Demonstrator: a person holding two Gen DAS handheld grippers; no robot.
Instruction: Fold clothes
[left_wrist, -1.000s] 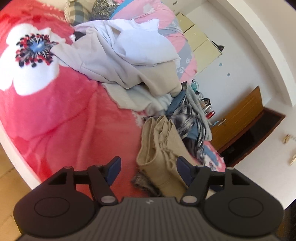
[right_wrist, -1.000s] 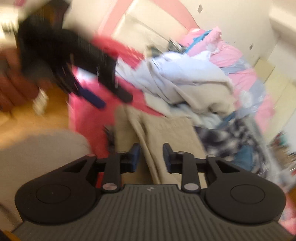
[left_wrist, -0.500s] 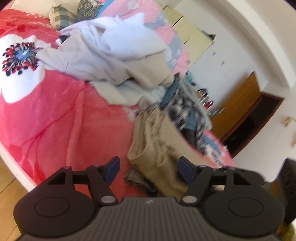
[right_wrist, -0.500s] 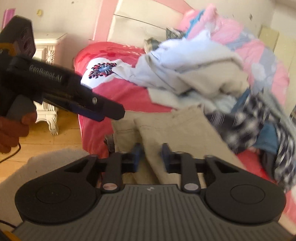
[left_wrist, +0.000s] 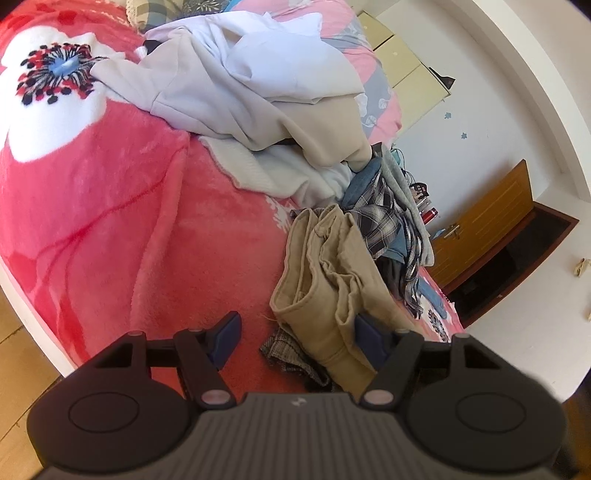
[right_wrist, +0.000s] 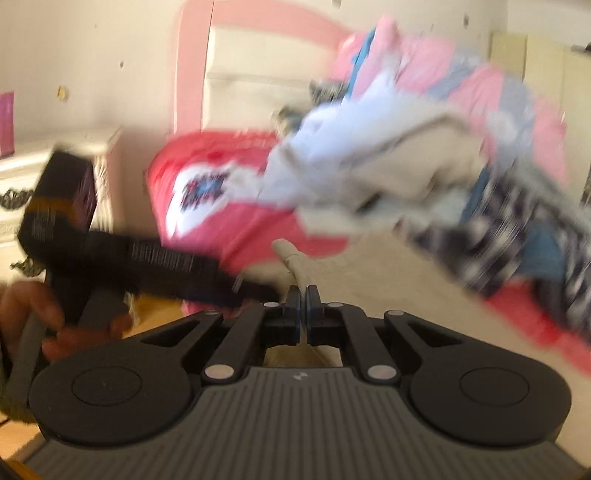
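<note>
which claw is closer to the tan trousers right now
Right. The right claw is shut on a fold of the tan trousers at their near edge. The left claw is open, poised over their hem end, not gripping.

Bed (left_wrist: 110, 221), red floral blanket: khaki trousers (left_wrist: 332, 295), heaped clothes pile (left_wrist: 258, 92).

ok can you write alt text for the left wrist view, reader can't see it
The left tool hangs open over the near edge of a red floral blanket, its blue pads either side of crumpled khaki trousers. Behind them a heap of unfolded clothes, pale tops over a plaid shirt, runs across the bed toward a wooden door.
</note>
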